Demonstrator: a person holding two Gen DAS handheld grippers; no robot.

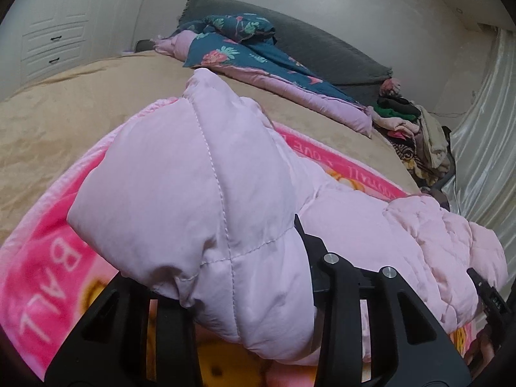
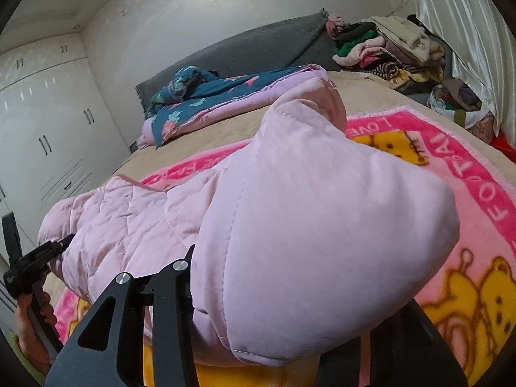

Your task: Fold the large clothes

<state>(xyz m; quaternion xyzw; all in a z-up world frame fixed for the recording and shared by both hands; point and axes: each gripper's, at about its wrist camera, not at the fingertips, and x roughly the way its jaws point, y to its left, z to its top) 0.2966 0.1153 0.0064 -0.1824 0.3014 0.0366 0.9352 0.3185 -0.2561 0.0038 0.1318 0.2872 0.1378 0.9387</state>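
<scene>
Each tool, left [image 1: 245,303] and right [image 2: 283,306], is clamped on one end of the pale pink quilted puffer jacket [image 1: 180,187], raising it off the pink cartoon fleece blanket [image 2: 467,225] on the bed, probably to fold it over.

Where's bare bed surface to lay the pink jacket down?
Free: tan bedspread between the pink cartoon blanket and the floral quilt, toward the wardrobe side. Also the blanket's bear corner. Crowded: clothes pile by the curtain, and the headboard end under the quilt.
</scene>
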